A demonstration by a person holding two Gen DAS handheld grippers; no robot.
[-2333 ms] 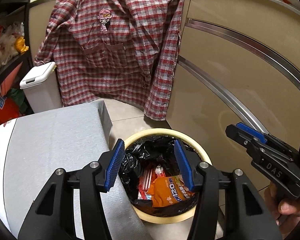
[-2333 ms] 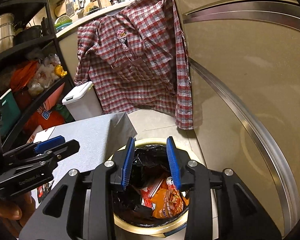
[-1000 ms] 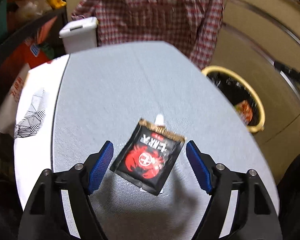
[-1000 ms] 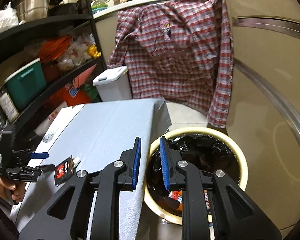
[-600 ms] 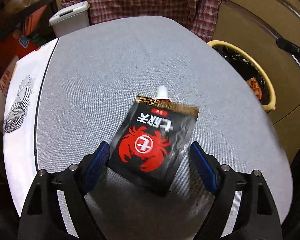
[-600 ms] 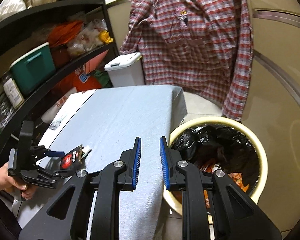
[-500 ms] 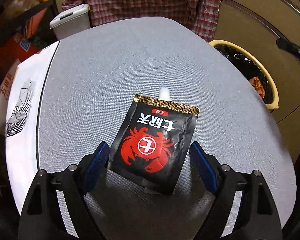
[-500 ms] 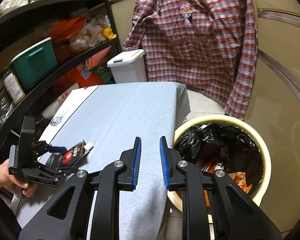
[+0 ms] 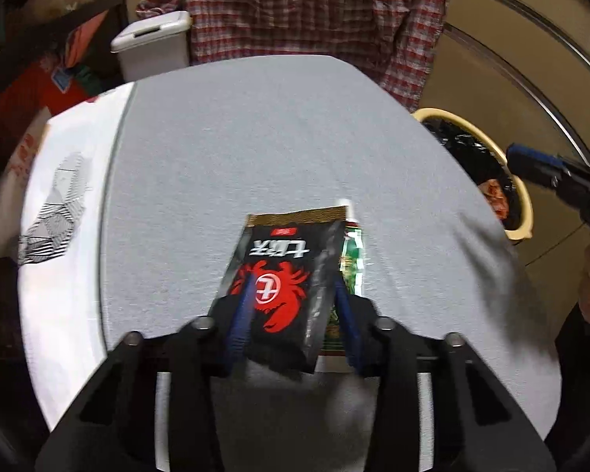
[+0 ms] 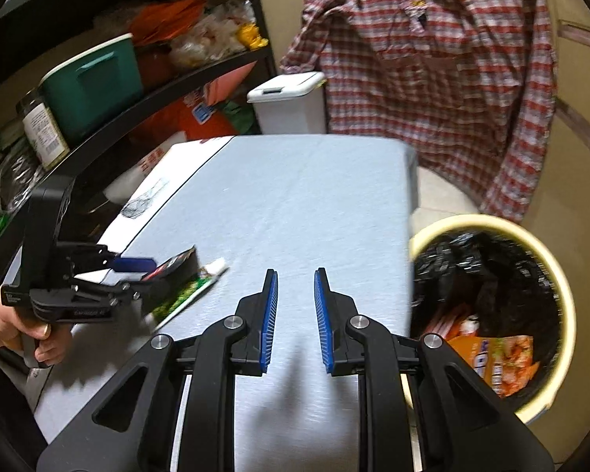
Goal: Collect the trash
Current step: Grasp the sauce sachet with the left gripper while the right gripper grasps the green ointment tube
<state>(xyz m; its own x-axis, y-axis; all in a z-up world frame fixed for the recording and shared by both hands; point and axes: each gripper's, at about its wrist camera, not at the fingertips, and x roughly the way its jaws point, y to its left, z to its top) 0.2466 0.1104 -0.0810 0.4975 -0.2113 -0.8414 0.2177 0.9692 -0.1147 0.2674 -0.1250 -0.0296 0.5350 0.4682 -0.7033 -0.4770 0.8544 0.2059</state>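
Observation:
My left gripper [image 9: 293, 295] is shut on a black pouch with a red crab logo [image 9: 283, 271], tilted up off the grey table [image 9: 275, 137]. A green and white spouted pouch [image 9: 350, 263] lies flat under it; it also shows in the right wrist view [image 10: 192, 291], next to the black pouch [image 10: 175, 263] and my left gripper [image 10: 137, 271]. My right gripper [image 10: 295, 303] is slightly open and empty above the table's right part. The yellow trash bin [image 10: 546, 271] with a black liner and snack wrappers stands on the floor right of the table [image 10: 295, 196]; it also shows in the left wrist view [image 9: 523, 212].
A plaid shirt [image 10: 432, 59] hangs on the beige cabinet behind the table. A white lidded bin [image 10: 287, 106] stands at the table's far end. Black shelves [image 10: 157, 86] with a green box and bags run along the left. A white printed box [image 9: 59, 196] borders the table's left side.
My left gripper closed on the black crab pouch and lifted its near end, uncovering a green pouch beneath. My right gripper moved left over the table and opened a little.

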